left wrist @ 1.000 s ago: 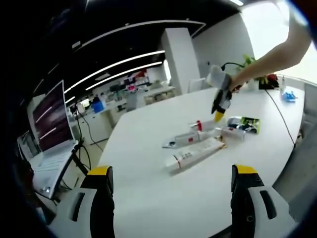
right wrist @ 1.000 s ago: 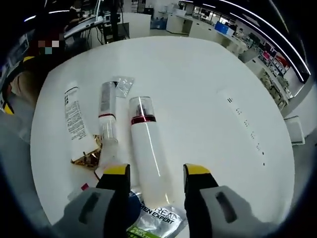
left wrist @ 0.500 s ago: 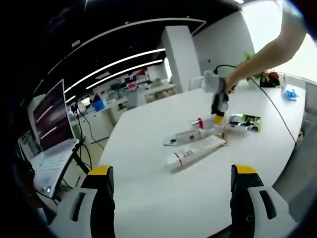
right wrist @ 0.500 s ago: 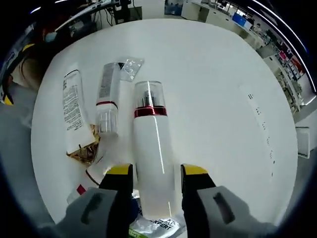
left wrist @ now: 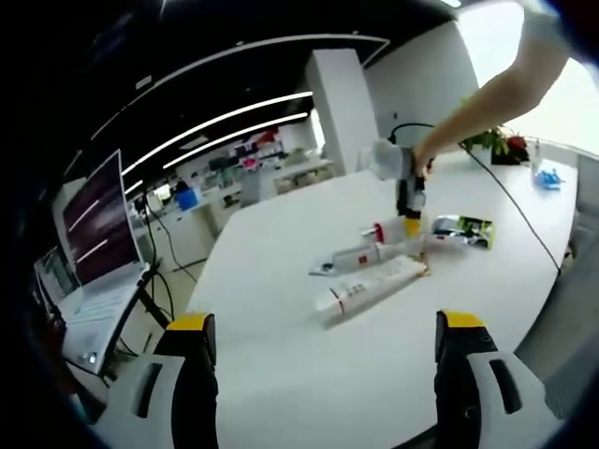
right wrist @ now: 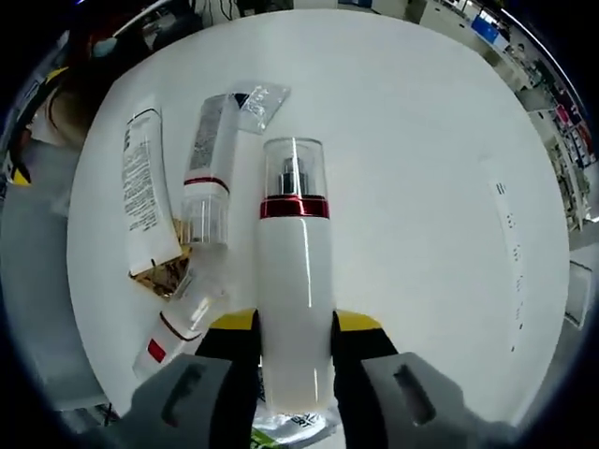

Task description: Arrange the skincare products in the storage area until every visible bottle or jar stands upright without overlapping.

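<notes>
The right gripper (right wrist: pixel 292 327) has its yellow-tipped jaws pressed against both sides of the white pump bottle (right wrist: pixel 294 281), grasping it low on its body. The bottle lies along the jaws, pointing toward 12 o'clock in the right gripper view, with a red band and a clear cap (right wrist: pixel 295 166) at its far end. At about 10 o'clock from the grasp, a smaller tube with a clear cap (right wrist: pixel 207 168) lies flat on the white table (right wrist: pixel 412 150), and a clear sachet (right wrist: pixel 259 99) sits at its far end. Further toward 9 o'clock lies a long white tube with printed text (right wrist: pixel 145 206), its gold crimped end (right wrist: pixel 165 276) near the smaller tube's cap. At 8 o'clock from the grasp, a small white tube with a red mark (right wrist: pixel 173 327) lies flat. A green and silver sachet (right wrist: pixel 295 426) peeks out under the jaws at 6 o'clock.

The left gripper (left wrist: pixel 323 360) has its jaws spread wide apart, holding nothing, above the near edge of the table. At 1 o'clock from it, in the left gripper view, the products lie in a cluster mid-table with the right gripper standing over them on a person's bare arm (left wrist: pixel 487 94). A laptop (left wrist: pixel 94 243) stands open at 9 o'clock.
</notes>
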The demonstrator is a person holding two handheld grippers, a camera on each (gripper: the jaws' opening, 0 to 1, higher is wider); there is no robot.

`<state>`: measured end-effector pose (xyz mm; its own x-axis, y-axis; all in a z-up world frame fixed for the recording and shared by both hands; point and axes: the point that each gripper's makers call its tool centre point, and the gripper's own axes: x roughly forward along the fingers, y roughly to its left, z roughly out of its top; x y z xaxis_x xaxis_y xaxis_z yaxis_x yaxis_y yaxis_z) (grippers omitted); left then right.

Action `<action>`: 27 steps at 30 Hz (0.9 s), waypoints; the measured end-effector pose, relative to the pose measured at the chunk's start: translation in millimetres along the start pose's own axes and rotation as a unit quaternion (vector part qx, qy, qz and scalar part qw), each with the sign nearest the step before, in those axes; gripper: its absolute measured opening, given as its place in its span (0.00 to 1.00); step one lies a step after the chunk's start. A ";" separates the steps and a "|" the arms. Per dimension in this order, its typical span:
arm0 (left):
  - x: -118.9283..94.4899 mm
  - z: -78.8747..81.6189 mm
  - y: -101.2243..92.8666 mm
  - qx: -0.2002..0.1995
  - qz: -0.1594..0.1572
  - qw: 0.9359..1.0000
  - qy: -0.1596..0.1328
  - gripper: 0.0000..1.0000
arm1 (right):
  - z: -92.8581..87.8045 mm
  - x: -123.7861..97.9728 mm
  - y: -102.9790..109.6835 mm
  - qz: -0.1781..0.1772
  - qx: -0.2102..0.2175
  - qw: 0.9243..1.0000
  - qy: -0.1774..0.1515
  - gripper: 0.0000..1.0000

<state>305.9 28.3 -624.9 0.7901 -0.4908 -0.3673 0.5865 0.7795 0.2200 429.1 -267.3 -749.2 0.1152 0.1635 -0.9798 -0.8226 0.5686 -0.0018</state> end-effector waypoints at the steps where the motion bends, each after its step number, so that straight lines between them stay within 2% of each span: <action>1: 0.0 0.4 -0.1 0.000 0.000 1.000 -0.001 0.95 | -0.1 0.0 0.0 -0.001 0.000 1.000 0.002 0.30; 3: 0.1 -0.2 -0.9 -0.001 -0.002 1.000 0.000 0.95 | -1.4 -0.4 -0.8 -0.008 0.022 1.000 0.010 0.30; 12: 0.3 -0.3 -4.9 0.008 -0.011 1.000 0.002 0.95 | -3.9 -1.3 1.4 -0.021 0.046 0.998 0.029 0.30; 18: -0.3 2.4 -5.1 0.006 -0.013 1.000 -0.003 0.94 | -6.8 -4.4 1.7 -0.037 0.064 0.997 0.023 0.28; 23: -0.7 4.1 -4.5 0.002 -0.014 1.000 -0.007 0.93 | -6.9 -6.8 2.2 -0.062 0.058 0.996 -0.001 0.27; 27: -1.5 5.7 -3.5 0.002 -0.010 1.000 -0.011 0.93 | -5.5 -8.5 2.8 -0.089 0.032 0.996 0.005 0.26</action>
<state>303.7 24.1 -620.0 0.7822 -0.5142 -0.3518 0.6023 0.7685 0.2158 422.7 -271.5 -742.0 0.2503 0.0485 -0.9670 -0.7529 0.6377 -0.1629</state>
